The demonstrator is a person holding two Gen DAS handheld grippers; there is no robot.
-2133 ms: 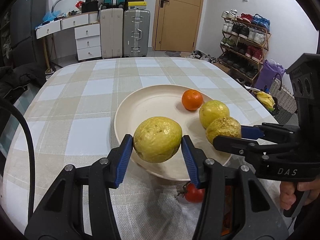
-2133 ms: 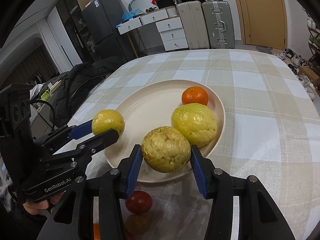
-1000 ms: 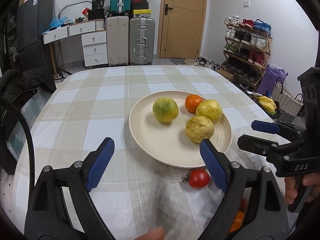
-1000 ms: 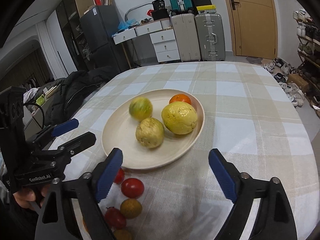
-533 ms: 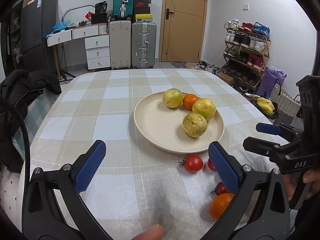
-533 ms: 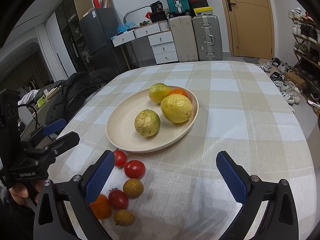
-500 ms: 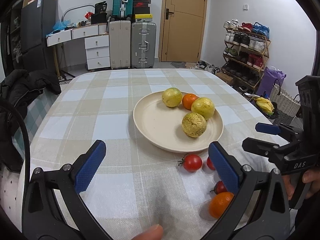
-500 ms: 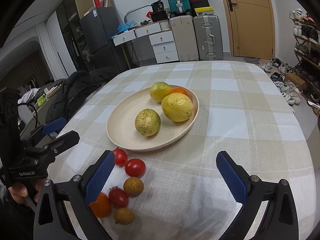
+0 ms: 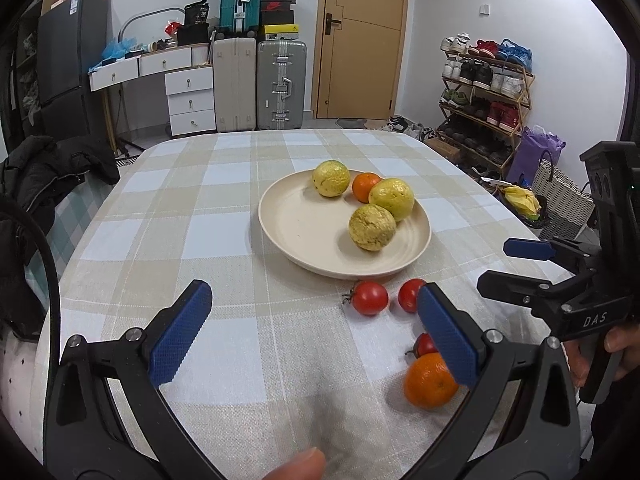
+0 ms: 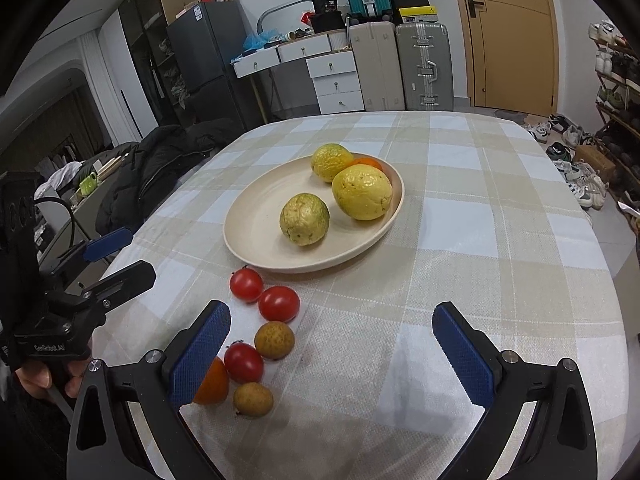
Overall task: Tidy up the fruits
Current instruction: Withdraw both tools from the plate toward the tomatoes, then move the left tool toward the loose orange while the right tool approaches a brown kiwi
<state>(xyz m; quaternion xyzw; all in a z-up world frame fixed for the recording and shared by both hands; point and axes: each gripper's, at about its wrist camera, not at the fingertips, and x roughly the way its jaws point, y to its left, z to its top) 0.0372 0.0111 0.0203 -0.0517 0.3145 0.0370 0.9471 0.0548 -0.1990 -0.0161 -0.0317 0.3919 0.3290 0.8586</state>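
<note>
The left gripper (image 9: 312, 328) is held with its jaws spread wide, having just been opening, and nothing is caught between them; only bare checked tablecloth (image 9: 192, 208) is seen in the gap. Its right-hand blue pad (image 9: 448, 336) is laid in the left wrist view over part of a small tomato (image 9: 424, 345) and the upper edge of an orange (image 9: 429, 380), both lying on the cloth, though contact cannot be judged. The right gripper (image 10: 330, 346) is likewise released, its jaws just opened wide and empty. Its left blue pad (image 10: 200, 354) hides much of the same orange (image 10: 214, 384) in the right wrist view.

Beyond the fingers, two red tomatoes (image 10: 264, 294) are seen side by side just beside the near rim of a cream plate (image 10: 256, 216). Nearer the right gripper, two small brownish fruits (image 10: 274, 340) and a third tomato (image 10: 243, 362) are clustered close together. On the plate, three large yellow-green fruits (image 10: 305, 219) are gathered, with a small orange (image 9: 365, 186) tucked among the two farther ones and largely hidden in the right wrist view.

Each gripper is seen from the other's camera at the frame edge, with the holding hand (image 9: 600, 356) partly cut off. A fingertip (image 9: 296, 466) is cropped by the lower border.
</note>
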